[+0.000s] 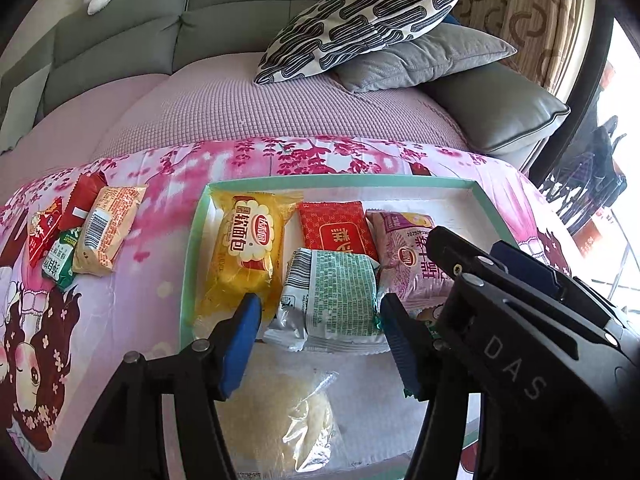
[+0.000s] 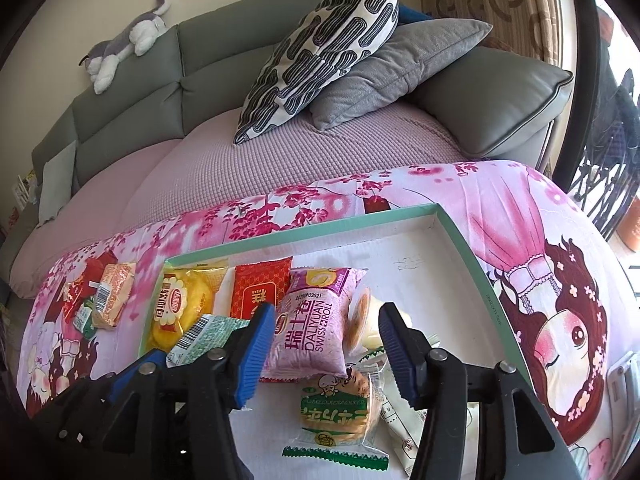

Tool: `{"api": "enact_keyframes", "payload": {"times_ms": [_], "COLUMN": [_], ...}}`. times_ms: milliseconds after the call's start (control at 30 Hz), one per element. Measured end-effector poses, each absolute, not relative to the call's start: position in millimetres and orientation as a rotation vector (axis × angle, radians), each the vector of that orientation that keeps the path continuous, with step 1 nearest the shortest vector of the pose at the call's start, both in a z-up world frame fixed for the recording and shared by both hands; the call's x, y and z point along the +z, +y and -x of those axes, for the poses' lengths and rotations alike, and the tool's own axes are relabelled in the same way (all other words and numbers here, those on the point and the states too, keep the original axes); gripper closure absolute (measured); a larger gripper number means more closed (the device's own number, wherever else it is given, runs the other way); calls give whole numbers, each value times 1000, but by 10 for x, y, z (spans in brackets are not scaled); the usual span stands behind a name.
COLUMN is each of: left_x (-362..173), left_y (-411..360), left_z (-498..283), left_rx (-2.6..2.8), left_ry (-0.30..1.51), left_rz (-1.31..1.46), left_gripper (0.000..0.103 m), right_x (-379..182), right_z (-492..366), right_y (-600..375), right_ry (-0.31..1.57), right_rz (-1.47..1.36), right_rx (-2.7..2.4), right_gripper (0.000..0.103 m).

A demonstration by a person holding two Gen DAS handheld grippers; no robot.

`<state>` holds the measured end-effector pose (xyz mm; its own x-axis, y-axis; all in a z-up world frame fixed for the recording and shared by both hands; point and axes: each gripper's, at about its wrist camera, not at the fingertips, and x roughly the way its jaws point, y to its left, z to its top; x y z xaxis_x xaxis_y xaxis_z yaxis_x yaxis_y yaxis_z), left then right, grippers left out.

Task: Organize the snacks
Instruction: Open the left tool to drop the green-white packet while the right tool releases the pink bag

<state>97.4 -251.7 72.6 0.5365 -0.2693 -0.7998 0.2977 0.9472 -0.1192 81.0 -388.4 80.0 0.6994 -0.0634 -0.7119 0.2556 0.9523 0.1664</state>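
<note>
A mint-rimmed tray (image 1: 340, 179) (image 2: 464, 248) on the floral cloth holds a yellow bread pack (image 1: 244, 256) (image 2: 180, 308), a red pack (image 1: 336, 228) (image 2: 260, 284), a purple Swiss roll pack (image 1: 404, 256) (image 2: 312, 328) and a green-and-white pack (image 1: 336, 300) (image 2: 208, 330). My left gripper (image 1: 320, 320) is open astride the green-and-white pack, pads not pressing it. My right gripper (image 2: 326, 330) is open around the Swiss roll pack's near end. A green-labelled round cake (image 2: 336, 408) lies below it, and a clear-wrapped yellow cake (image 1: 288, 412) lies under the left gripper.
Several loose snack packs (image 1: 104, 232) (image 2: 112, 296) lie on the cloth left of the tray. Behind is a sofa with a patterned pillow (image 1: 360, 24), a grey pillow (image 2: 400, 68) and a plush toy (image 2: 128, 40). The tray's right half (image 2: 412, 264) is bare.
</note>
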Motion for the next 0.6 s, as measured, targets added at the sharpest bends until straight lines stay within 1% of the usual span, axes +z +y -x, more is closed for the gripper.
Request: {"api": "enact_keyframes", "payload": {"times_ms": [67, 167, 200, 233, 267, 600], "left_x": [765, 850, 878, 905, 934, 1141], "left_y": [-2498, -2458, -2443, -2429, -2416, -2228], "left_z": [-955, -918, -906, -893, -875, -771], "left_rx": [-334, -343, -348, -350, -352, -293], "left_ry": [944, 941, 945, 947, 944, 910], "left_rz": [-34, -15, -2, 8, 15, 37], "left_gripper": [39, 38, 34, 26, 24, 24], "right_x": [859, 955, 993, 1035, 1082, 1386], "right_z": [-774, -711, -683, -653, -622, -359], "right_y": [-3881, -3877, -3874, -3872, -3871, -3835], "right_ry": [768, 757, 752, 745, 735, 684], "right_rz": [-265, -270, -271, -271, -271, -259], "right_rx": [-188, -204, -211, -218, -225, -257], "right_gripper": [44, 41, 40, 40, 40, 40]}}
